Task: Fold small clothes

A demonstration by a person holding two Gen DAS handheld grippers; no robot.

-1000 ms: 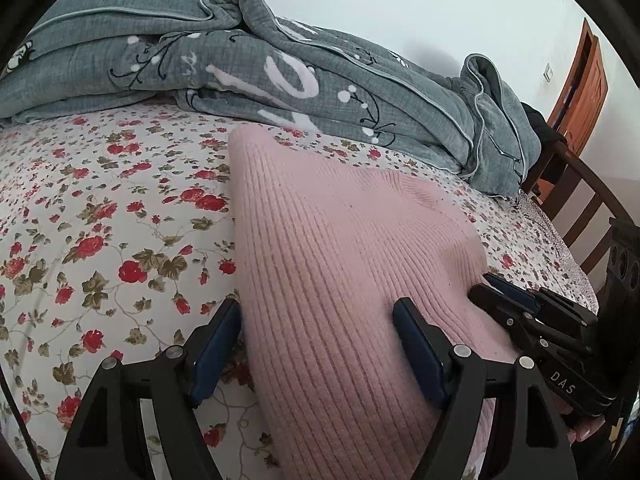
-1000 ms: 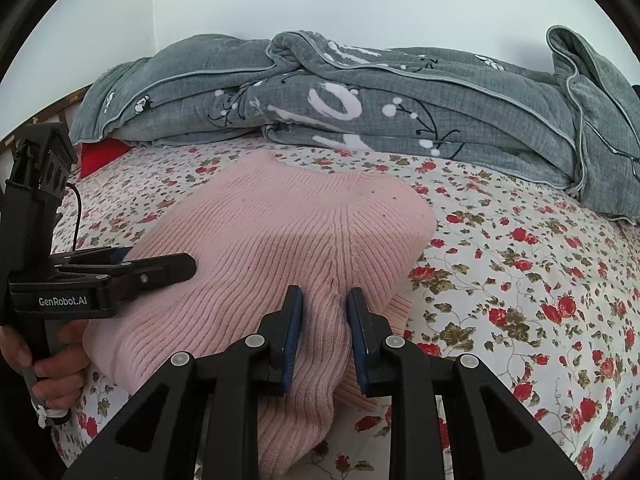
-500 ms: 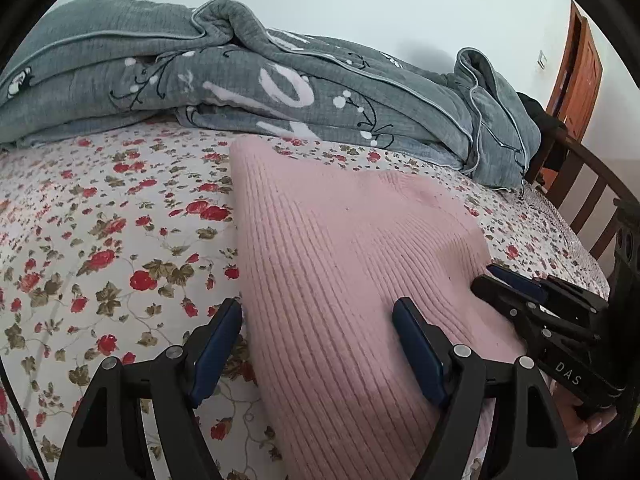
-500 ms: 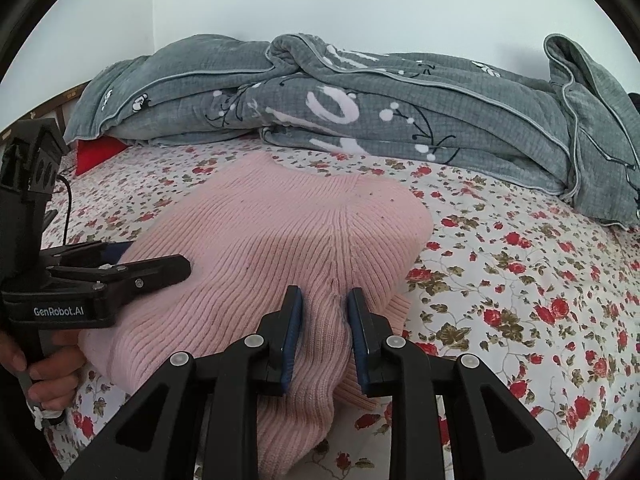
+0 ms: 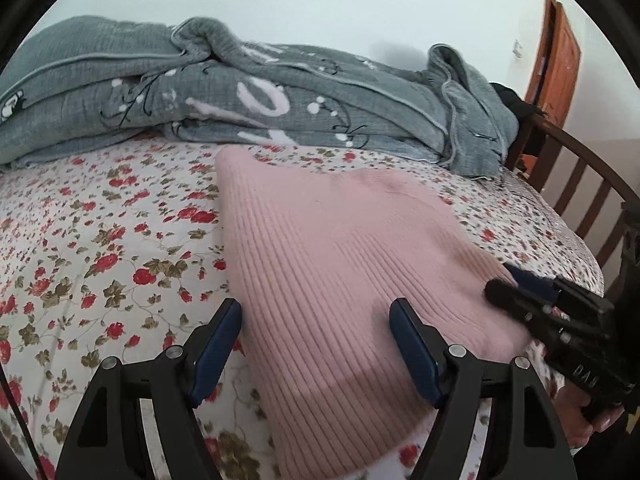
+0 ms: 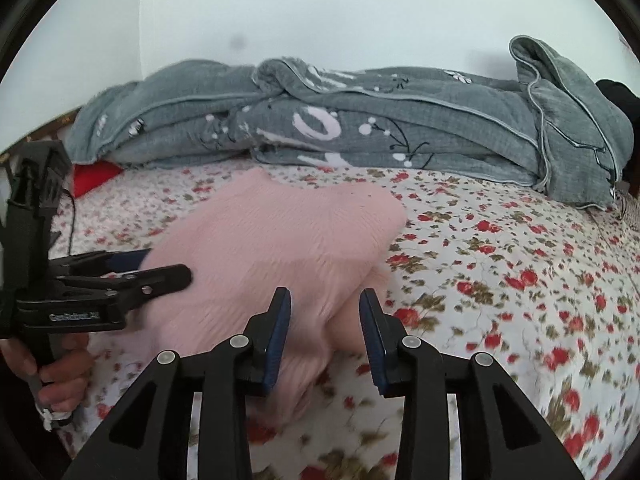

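Note:
A folded pink ribbed knit garment (image 5: 340, 272) lies flat on the flowered bed sheet (image 5: 100, 248); it also shows in the right wrist view (image 6: 280, 248). My left gripper (image 5: 316, 316) is open, its jaws wide apart over the garment's near left edge. My right gripper (image 6: 324, 308) is open, its jaws partly apart over the garment's near right corner, holding nothing. The left gripper shows at the left of the right wrist view (image 6: 160, 268). The right gripper shows at the right of the left wrist view (image 5: 508, 284).
A crumpled grey quilt (image 5: 260, 108) runs along the back of the bed against the white wall. A dark wooden bed rail (image 5: 592, 200) and an orange door (image 5: 556, 52) stand at the right. A red item (image 6: 94, 174) lies at the far left.
My right gripper has opened and let go of the pink garment's edge. Both grippers have pulled back a little from the garment. The left gripper stays open.

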